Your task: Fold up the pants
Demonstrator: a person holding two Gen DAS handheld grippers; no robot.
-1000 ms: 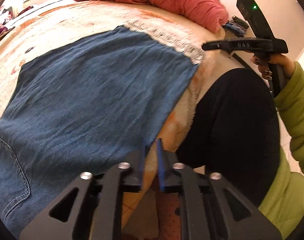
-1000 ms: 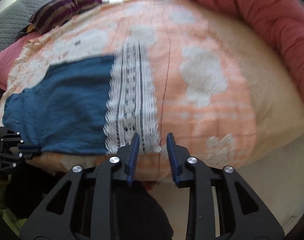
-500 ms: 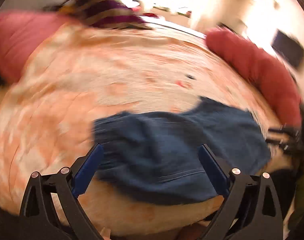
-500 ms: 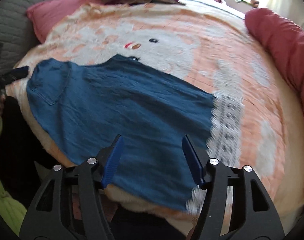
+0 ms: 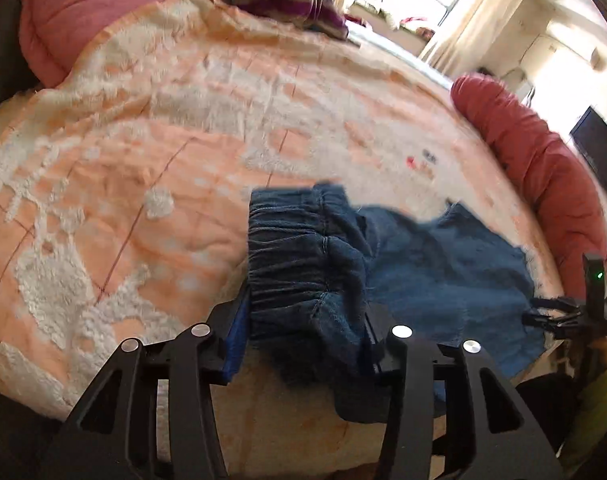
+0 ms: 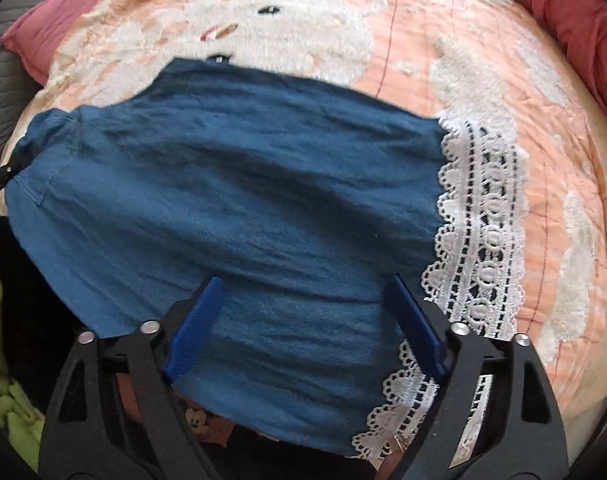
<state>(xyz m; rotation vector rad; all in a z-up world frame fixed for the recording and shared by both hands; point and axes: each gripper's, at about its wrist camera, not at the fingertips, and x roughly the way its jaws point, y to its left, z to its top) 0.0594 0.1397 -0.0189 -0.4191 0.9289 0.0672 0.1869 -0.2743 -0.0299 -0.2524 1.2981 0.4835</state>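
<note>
Denim pants (image 6: 231, 184) lie spread along the near edge of the bed (image 5: 143, 152), over an orange blanket (image 6: 483, 32), their white lace hem (image 6: 479, 216) to the right in the right wrist view. The step looks like taking hold for a fold. The left gripper (image 5: 303, 344) is closing around the gathered waistband (image 5: 295, 264), which sits bunched between its jaws. The right gripper (image 6: 303, 328) hovers over the leg near the hem, jaws wide and opening, nothing clamped. Next it likely needs to pinch the hem end. Open blanket beyond gives room; a red bolster (image 5: 543, 168) bounds the far side.
</note>
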